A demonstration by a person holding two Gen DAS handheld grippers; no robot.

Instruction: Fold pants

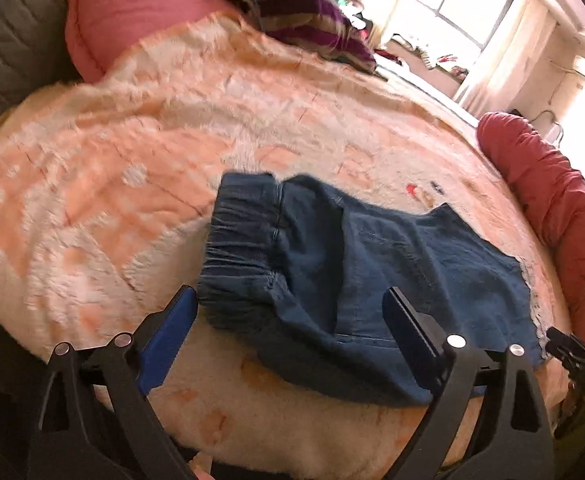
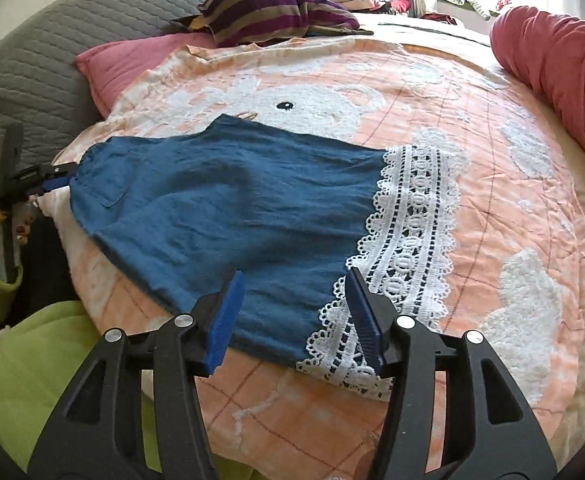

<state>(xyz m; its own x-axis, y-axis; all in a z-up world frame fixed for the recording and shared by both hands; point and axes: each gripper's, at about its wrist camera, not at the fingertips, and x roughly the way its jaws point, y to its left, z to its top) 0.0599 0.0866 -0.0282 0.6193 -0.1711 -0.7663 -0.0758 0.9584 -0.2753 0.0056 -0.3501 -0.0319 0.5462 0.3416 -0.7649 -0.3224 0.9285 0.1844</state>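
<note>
The blue lace-hemmed pants [image 2: 228, 200] are laid folded on the peach bedspread [image 2: 492, 200]. The left gripper [image 1: 292, 320] is spread wide above the waistband, gripping nothing. The right gripper [image 2: 296, 300] is held partly open and empty over the hem.

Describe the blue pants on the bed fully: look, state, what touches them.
The blue pants lie flat, folded, on the peach blanket. Soft, denim-like cloth, gathered elastic waistband, a pocket, white lace hem. The open left gripper and right gripper hover over opposite ends, neither gripping.

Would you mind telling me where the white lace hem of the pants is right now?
In the right wrist view the lace hem lies flat on the peach blanket, at the pants' right end.
</note>
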